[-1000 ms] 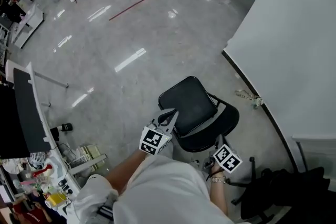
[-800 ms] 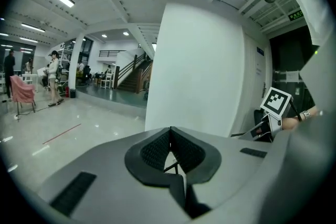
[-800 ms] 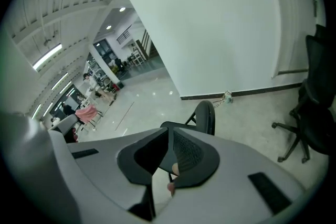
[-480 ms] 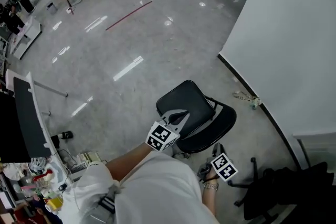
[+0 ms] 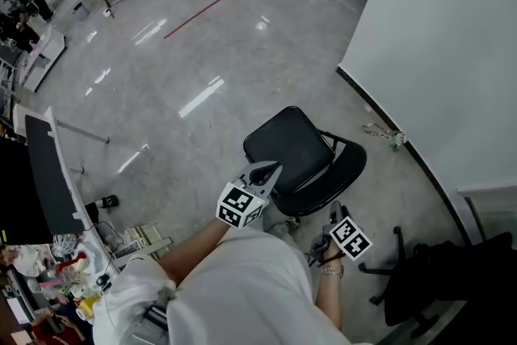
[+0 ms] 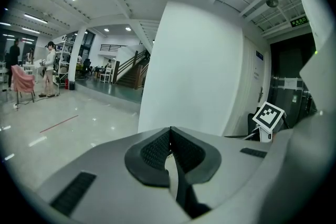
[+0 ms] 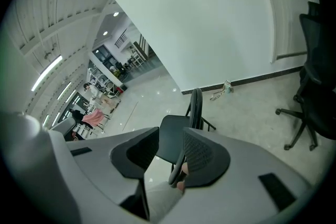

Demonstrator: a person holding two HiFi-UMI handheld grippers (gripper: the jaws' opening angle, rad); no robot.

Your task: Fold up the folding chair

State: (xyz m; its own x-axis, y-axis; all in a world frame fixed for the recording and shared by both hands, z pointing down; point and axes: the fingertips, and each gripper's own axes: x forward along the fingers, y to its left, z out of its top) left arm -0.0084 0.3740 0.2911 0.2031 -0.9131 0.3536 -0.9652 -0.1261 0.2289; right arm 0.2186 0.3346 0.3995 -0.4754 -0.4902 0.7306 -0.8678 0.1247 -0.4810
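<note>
Folding chair (image 5: 297,151), unmoved, is standing near the white wall (image 5: 440,52), floor (image 5: 202,52) open leftward. Left gripper (image 6: 170,135) is sitting closed and empty; right gripper (image 7: 169,141) has just been opening, chair rim between its jaws.

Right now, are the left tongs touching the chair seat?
Cannot tell. Head view has the left tongs overlapping the seat edge, height unclear; left gripper view shows them shut, no chair.

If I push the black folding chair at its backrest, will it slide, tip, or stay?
The folding chair will probably slide, since the floor looks glossy. Its thin frame suggests it is light, so it may tip easily.
</note>
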